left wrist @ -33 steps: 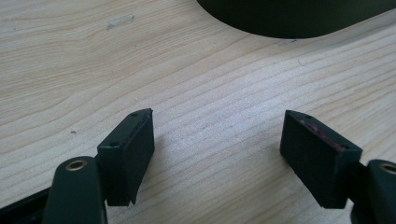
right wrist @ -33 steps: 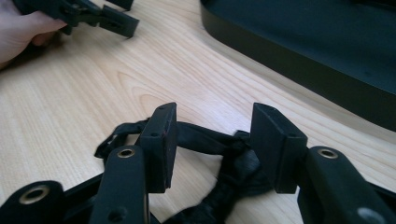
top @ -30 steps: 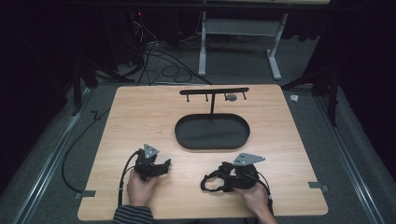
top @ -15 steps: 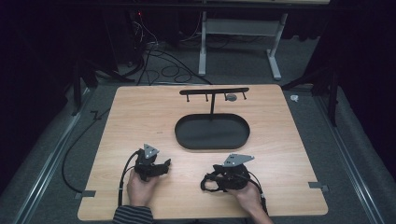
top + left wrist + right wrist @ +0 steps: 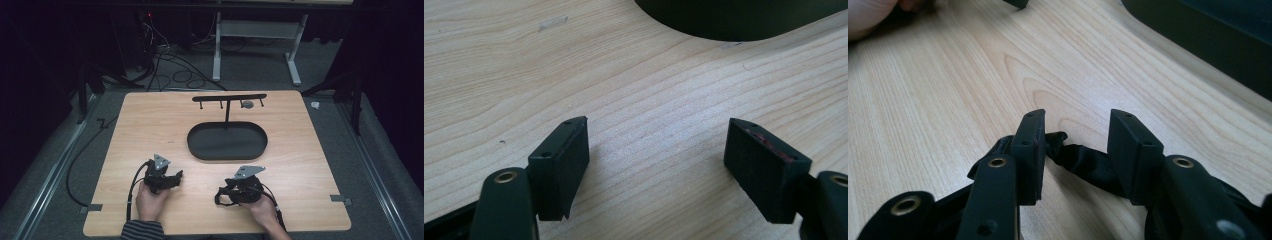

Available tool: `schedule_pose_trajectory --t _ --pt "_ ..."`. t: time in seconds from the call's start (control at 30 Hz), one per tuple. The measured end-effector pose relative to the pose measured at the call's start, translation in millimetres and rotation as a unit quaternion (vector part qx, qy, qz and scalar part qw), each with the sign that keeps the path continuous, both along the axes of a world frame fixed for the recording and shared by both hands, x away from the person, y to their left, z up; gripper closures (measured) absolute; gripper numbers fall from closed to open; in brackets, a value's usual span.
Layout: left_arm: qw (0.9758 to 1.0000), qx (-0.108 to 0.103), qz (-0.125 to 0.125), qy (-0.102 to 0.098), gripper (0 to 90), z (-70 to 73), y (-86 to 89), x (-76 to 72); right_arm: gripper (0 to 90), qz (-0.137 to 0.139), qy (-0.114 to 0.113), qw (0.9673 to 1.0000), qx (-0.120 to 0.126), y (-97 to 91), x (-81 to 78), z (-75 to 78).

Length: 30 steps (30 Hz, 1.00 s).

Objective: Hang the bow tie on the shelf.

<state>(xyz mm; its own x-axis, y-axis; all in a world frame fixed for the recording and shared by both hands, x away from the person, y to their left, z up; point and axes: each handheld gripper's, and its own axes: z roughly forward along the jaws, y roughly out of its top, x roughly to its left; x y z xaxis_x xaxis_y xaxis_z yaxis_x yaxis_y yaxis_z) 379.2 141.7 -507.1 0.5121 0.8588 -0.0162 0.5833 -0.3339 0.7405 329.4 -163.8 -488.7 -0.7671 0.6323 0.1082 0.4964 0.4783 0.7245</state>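
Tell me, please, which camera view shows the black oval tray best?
The high view: the whole black oval tray shows there, with its T-shaped stand rising at the far rim. The left gripper view catches a curved piece of its wall at the top edge; the right gripper view shows a stretch of wall at upper right.

High view: fixed overhead, looking forward and down on the whole tabletop [image 5: 150, 120] from the person's side, far off. Left gripper view – rides low, very close to the wood, facing the black tray [image 5: 744, 20]. Right gripper view – equally low and close, tray wall [image 5: 1208, 40] at right. All three share tray and tabletop.
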Motion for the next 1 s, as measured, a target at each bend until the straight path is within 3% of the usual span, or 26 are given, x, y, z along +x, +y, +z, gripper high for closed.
schedule_pose_trajectory --t 0.23,0.43,0.53,1.0 --pt "1.0 0.0 0.0 0.0 26.6 0.0 0.0 0.0 63.3 0.004 0.005 1.0 -0.007 1.3 0.9 -4.9" --pt "1.0 0.0 0.0 0.0 26.5 0.0 0.0 0.0 73.6 0.014 0.005 0.9995 -0.026 3.8 -0.2 -8.2" --pt "1.0 0.0 0.0 0.0 26.5 0.0 0.0 0.0 79.7 0.024 -0.006 0.9989 -0.039 5.1 -2.0 -7.7" --pt "1.0 0.0 0.0 0.0 26.5 0.0 0.0 0.0 85.7 0.03 -0.017 0.9987 -0.039 3.0 -4.1 -3.8"
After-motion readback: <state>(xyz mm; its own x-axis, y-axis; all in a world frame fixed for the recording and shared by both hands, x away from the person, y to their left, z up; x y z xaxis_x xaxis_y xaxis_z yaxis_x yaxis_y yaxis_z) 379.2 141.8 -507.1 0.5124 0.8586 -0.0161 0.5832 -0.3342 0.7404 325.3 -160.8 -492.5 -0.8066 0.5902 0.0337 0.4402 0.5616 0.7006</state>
